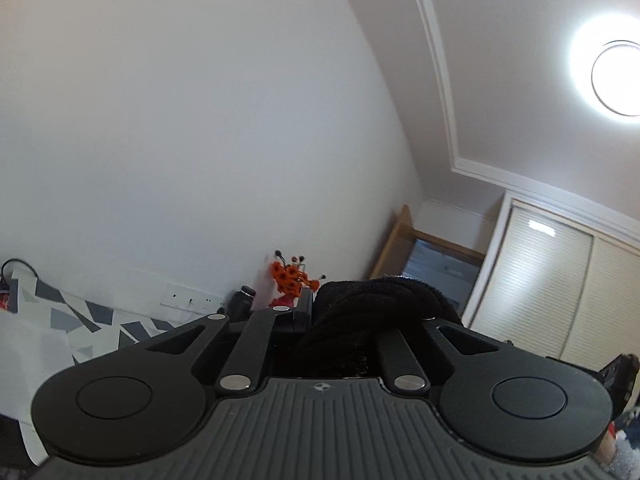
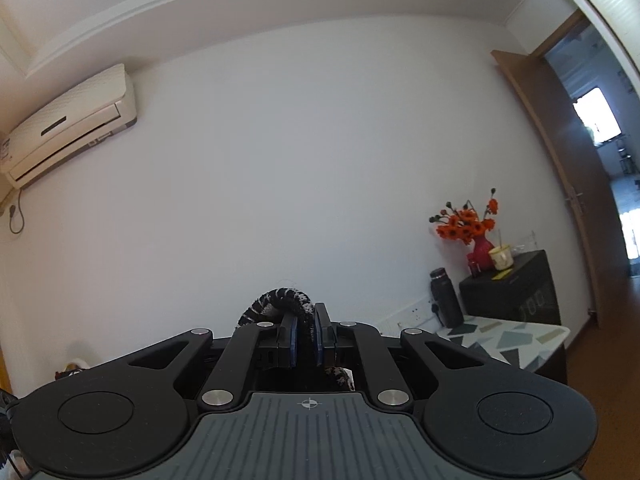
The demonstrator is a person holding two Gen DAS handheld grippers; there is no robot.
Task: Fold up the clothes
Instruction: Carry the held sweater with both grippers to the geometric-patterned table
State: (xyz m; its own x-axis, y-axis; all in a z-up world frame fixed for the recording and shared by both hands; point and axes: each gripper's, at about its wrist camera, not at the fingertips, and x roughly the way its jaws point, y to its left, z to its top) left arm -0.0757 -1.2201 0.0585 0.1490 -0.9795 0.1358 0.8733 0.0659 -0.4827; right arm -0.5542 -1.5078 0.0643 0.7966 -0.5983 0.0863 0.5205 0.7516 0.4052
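Observation:
In the left wrist view my left gripper (image 1: 316, 304) is shut on a thick bunch of black knitted cloth (image 1: 372, 304), which bulges over the right finger and hides it. It points slightly upward at a white wall. In the right wrist view my right gripper (image 2: 306, 334) is shut on a black-and-white speckled strip of cloth (image 2: 280, 298), pinched between the blue pads (image 2: 293, 338). That strip arches up and over to the left of the fingers, and a bit of it hangs below them. Whether both pieces belong to one garment cannot be told.
A table with a grey geometric cloth (image 2: 504, 338) stands by the wall, bearing a black box (image 2: 512, 288), a dark bottle (image 2: 446, 298) and a red vase of orange flowers (image 2: 468, 228). An open door (image 2: 568, 168) is at right. The left view shows wardrobe doors (image 1: 560, 284) and a ceiling lamp (image 1: 616, 76).

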